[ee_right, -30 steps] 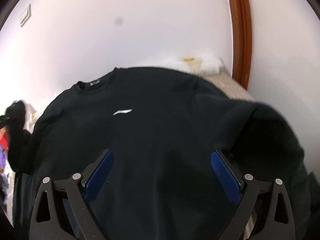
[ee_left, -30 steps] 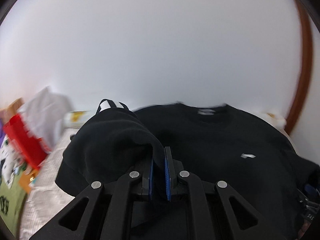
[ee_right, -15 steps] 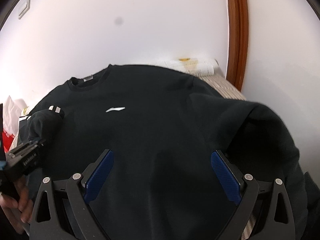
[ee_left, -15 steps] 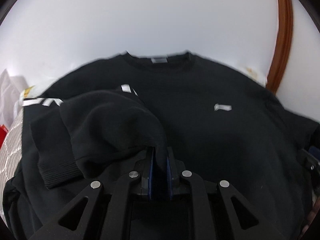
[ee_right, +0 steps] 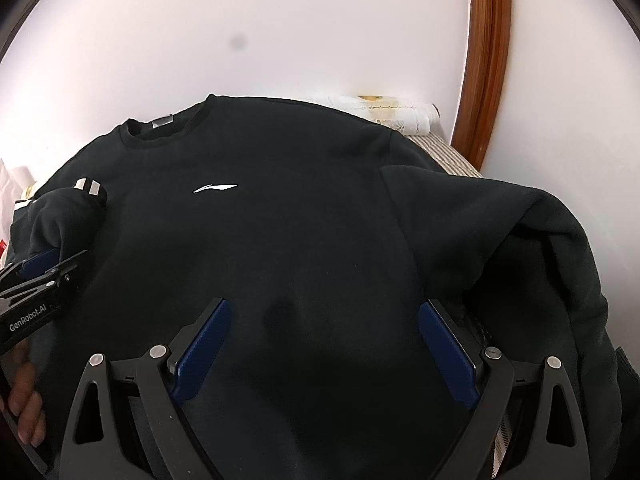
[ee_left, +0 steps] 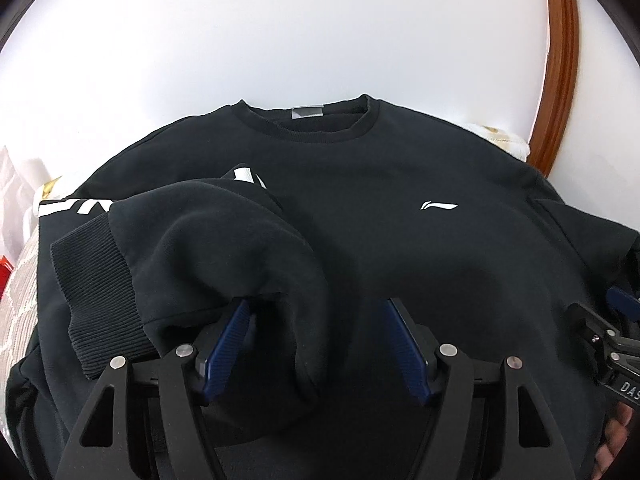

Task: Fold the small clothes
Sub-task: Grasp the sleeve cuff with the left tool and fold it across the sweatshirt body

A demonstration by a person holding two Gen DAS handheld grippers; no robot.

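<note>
The black sweatshirt (ee_left: 400, 248) lies flat, filling the middle of both views. Its folded sleeve (ee_left: 208, 264) sags loosely between the left gripper (ee_left: 316, 340), whose jaws have just been opening. The right gripper (ee_right: 324, 344) hovers wide apart above the lower body, empty.

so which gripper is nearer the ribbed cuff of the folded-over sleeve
Left. The left gripper sits right beside the cuff, its fingers just opened with sleeve fabric loose between them. The right gripper hovers open over the sweatshirt's other side.
</note>
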